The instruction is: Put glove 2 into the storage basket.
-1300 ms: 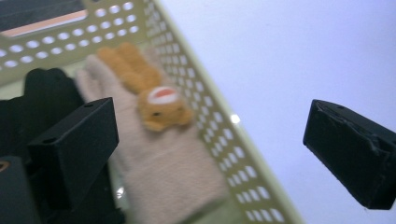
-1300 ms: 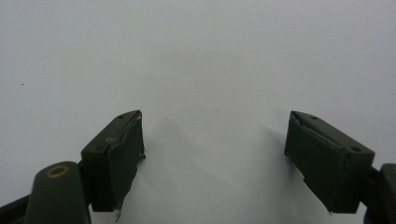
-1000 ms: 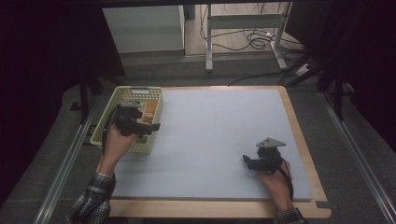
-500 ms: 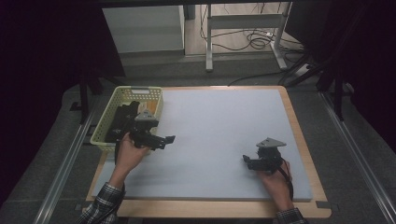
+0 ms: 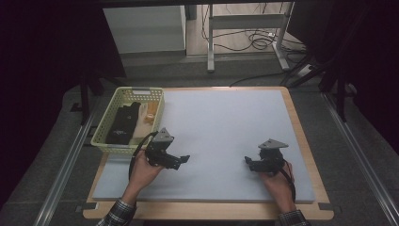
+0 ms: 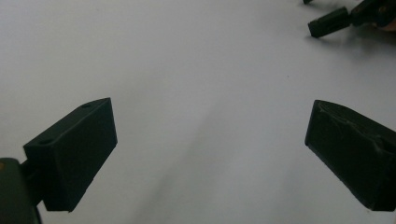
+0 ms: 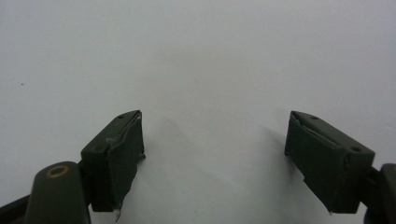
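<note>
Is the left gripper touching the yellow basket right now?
Apart. The high view shows the left gripper over the mat, with grey mat between its jaws and the basket.

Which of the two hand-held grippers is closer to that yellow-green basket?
The left. The left gripper sits just off the front right corner of the basket, over the grey mat. The right gripper is far across the mat, near its right edge.

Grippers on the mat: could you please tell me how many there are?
2: the left gripper beside the basket, the right gripper near the mat's right edge.
</note>
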Demonstrator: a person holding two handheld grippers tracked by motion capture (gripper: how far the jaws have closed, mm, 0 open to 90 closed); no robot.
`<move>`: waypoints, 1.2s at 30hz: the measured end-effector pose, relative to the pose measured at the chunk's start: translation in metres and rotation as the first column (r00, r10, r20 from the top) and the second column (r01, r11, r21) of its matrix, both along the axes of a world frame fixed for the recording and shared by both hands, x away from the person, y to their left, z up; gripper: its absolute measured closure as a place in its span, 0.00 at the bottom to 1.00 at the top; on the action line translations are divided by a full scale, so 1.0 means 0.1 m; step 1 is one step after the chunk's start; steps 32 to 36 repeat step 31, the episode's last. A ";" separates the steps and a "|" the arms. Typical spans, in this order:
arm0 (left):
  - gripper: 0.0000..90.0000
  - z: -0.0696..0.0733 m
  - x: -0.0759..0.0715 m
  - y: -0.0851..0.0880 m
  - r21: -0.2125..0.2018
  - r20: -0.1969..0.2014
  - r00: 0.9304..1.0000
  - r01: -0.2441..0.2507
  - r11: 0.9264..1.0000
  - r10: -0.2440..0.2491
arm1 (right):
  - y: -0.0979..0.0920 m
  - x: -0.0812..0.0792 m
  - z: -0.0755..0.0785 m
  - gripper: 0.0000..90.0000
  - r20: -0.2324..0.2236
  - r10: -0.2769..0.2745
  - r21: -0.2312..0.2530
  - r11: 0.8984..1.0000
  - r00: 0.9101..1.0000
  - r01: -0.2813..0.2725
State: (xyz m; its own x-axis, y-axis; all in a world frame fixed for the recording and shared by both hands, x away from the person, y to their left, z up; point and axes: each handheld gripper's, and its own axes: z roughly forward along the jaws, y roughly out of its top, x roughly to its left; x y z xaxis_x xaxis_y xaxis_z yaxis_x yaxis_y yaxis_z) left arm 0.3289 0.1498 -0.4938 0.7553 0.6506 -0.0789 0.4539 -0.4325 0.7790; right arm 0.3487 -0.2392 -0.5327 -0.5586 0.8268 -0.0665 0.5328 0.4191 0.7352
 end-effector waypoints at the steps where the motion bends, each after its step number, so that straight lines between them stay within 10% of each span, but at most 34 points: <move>1: 0.02 -0.08 -0.01 -0.01 0.005 -0.008 1.000 0.001 1.000 -0.001 | 0.00 0.00 0.00 0.21 0.000 0.000 0.000 1.000 1.000 0.000; 16: 0.01 -0.54 -0.08 -0.05 0.108 -0.043 0.999 -0.019 0.994 0.023 | 0.00 0.00 0.00 0.21 -0.002 0.000 0.000 1.000 1.000 0.000; 36: 0.01 -0.56 -0.08 -0.08 0.126 -0.052 0.998 -0.030 0.992 0.036 | 0.03 0.05 0.00 0.03 -0.051 -0.116 -0.030 0.993 0.992 0.114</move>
